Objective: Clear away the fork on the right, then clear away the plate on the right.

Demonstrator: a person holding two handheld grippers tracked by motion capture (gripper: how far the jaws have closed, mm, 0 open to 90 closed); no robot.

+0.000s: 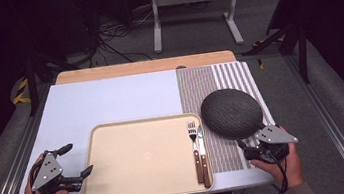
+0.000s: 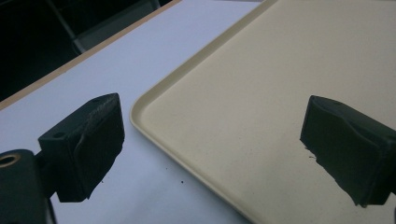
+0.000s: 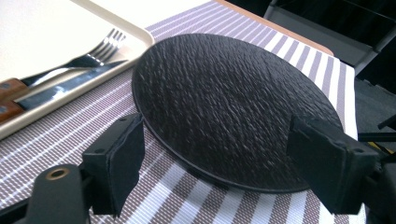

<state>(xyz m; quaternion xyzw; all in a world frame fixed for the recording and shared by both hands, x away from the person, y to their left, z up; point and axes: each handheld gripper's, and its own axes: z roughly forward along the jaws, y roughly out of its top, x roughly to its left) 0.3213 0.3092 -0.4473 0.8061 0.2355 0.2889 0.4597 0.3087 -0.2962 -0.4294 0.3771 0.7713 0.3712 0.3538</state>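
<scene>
In the high view, the tray (image 1: 137,157) sits at lower centre of the desk (image 1: 110,100). The fork (image 1: 194,147) and knife (image 1: 202,153) lie side by side along its right edge. The plate (image 1: 231,113) rests on the placemat (image 1: 218,78), right of the tray.

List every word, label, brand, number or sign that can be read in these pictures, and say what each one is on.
There is no readable text.
The tray has a small embossed mark at its centre, too small to read.
The plate, fork, knife and striped placemat bear no lettering.
The left claw and right claw show no label.
</scene>
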